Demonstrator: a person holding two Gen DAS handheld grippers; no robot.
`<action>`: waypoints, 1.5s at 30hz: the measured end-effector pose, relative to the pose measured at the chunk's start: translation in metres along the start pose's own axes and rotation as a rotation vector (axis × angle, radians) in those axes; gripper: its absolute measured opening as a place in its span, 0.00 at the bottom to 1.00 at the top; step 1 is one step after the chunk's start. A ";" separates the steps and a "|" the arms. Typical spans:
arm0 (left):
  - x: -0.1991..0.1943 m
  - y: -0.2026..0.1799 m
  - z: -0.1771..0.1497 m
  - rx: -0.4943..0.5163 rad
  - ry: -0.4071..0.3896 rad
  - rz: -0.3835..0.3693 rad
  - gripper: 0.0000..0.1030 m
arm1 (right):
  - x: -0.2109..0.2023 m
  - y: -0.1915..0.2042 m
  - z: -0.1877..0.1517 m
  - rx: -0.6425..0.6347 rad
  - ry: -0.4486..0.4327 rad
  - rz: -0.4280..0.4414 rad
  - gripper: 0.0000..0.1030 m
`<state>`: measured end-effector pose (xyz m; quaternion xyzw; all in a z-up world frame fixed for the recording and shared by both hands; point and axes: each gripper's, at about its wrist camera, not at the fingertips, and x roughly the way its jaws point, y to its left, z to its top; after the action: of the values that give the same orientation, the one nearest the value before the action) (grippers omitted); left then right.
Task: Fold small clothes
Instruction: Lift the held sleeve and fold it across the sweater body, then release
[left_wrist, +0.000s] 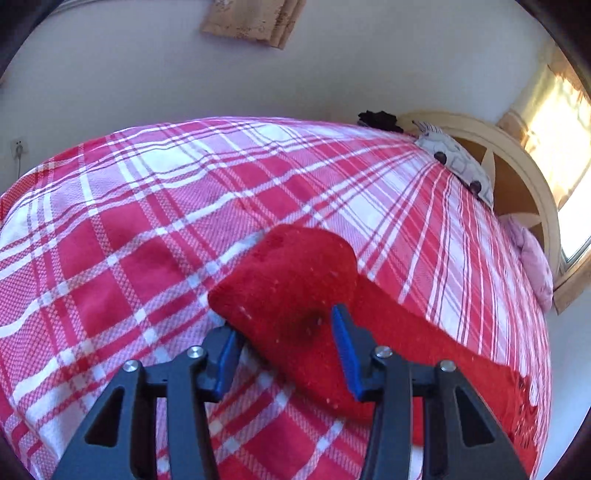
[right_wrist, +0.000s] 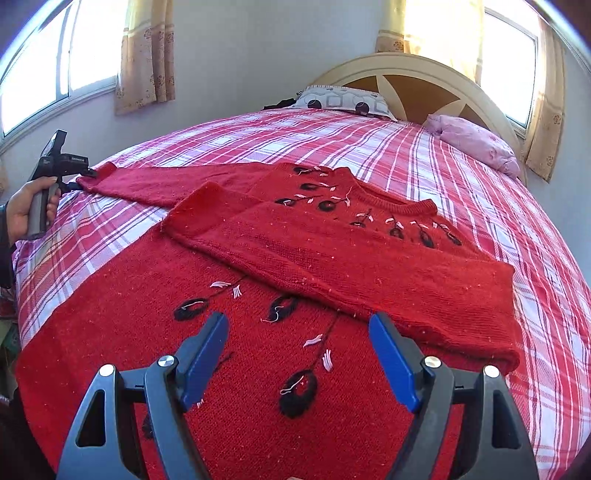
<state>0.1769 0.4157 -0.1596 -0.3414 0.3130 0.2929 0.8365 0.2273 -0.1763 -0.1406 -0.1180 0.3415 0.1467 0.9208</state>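
Observation:
A red knit sweater (right_wrist: 229, 369) with black and white embroidered flowers lies flat on the plaid bed cover (right_wrist: 461, 166). One sleeve (right_wrist: 332, 258) is folded across the chest, its cuff toward the left. The other sleeve (right_wrist: 166, 184) stretches out to the left. Its cuff end (left_wrist: 291, 280) lies between the blue pads of my left gripper (left_wrist: 286, 354), which stand partly apart around it, the right pad (left_wrist: 345, 350) resting on the knit. A hand (right_wrist: 22, 210) holds that left gripper (right_wrist: 83, 181) at the bed's left side. My right gripper (right_wrist: 299, 354) hovers open over the sweater's body, with nothing between its fingers.
A patterned pillow (right_wrist: 343, 99) and a pink bundle of cloth (right_wrist: 476, 142) lie by the cream headboard (right_wrist: 417, 74). Something dark (left_wrist: 380, 120) sits at the head of the bed. Windows with curtains (right_wrist: 144, 55) stand on two walls. The bed's left half (left_wrist: 147, 221) shows bare plaid.

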 end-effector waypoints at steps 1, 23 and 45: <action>0.001 0.000 0.001 0.006 -0.004 0.008 0.28 | 0.001 0.000 -0.001 0.003 0.003 0.001 0.77; -0.096 -0.180 -0.034 0.236 -0.052 -0.454 0.05 | -0.034 -0.029 0.007 0.116 -0.067 0.030 0.77; -0.107 -0.370 -0.208 0.616 0.068 -0.654 0.05 | -0.049 -0.091 -0.023 0.293 -0.080 0.023 0.77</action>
<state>0.3022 0.0090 -0.0581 -0.1670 0.2886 -0.1053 0.9369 0.2104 -0.2773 -0.1145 0.0275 0.3236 0.1105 0.9393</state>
